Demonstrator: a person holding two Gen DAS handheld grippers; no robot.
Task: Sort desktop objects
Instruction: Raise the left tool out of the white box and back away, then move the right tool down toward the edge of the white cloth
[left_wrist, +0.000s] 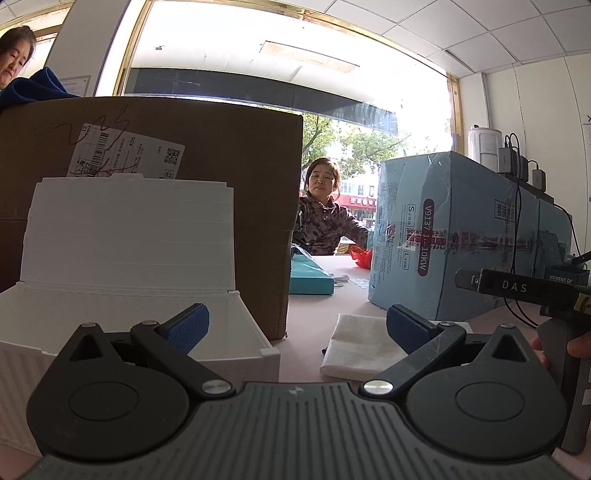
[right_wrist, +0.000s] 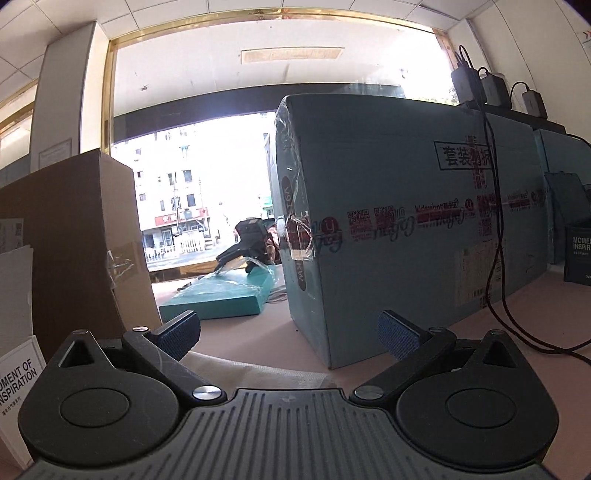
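While both grippers (left_wrist: 297, 326) (right_wrist: 289, 334) gape empty, a white cloth (left_wrist: 364, 345), perhaps folded, lies nearby.

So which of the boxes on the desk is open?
The white plastic box, its lid up, by the left gripper. The brown carton and blue carton are shut.

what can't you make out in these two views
- Inside of the white box: left wrist view, floor hidden by the left tongs.
- White cloth: same view, near edge hidden by the tongs' body.
- Shipping label on the brown carton: print too small, lower part behind the box's lid.
- Card: right wrist view, text cut by the left edge.
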